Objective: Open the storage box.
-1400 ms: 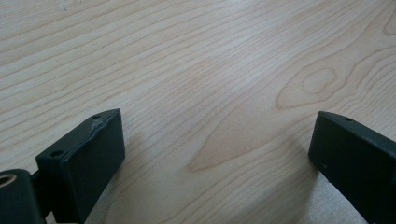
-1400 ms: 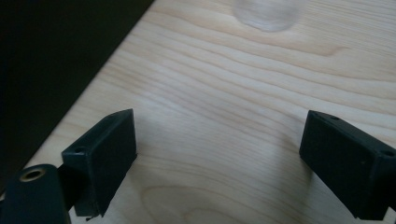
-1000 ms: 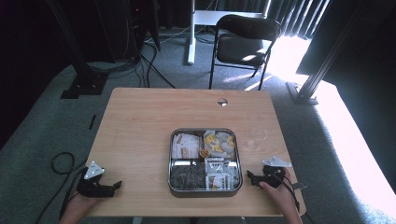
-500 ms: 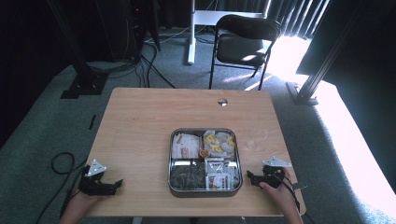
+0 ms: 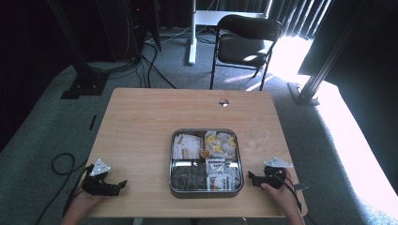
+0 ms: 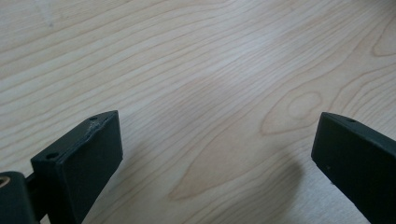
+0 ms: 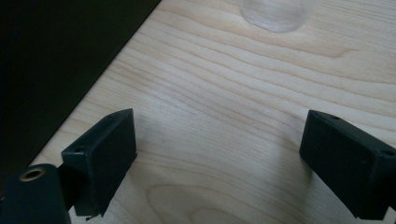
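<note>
Resting at the near left corner of the light wooden desk (image 5: 141,122), the left claw (image 5: 119,184) is held in one hand (image 5: 80,204), and its jaws are spread wide with nothing between them; in the left gripper view (image 6: 212,140) only bare wood grain is seen between the two black jaws. A broad stretch of bare desk is left between this claw and the square metal tray with four compartments (image 5: 205,192), which is set at the middle of the near half, its front wall close to the near edge. One tray is counted; small packets and wrapped pieces are held in its four compartments, but their number cannot be told. More open wood is left behind the tray, up to the far edge. A clear round glass (image 5: 259,138) is seen just right of the tray, and its base appears at the top of the right gripper view (image 7: 276,13). The right claw (image 5: 251,178) is held by the other hand (image 5: 280,190) near the right front corner, well clear of the tray, its jaws also wide apart and empty (image 7: 217,154), with the desk edge close at one side in its own view.
</note>
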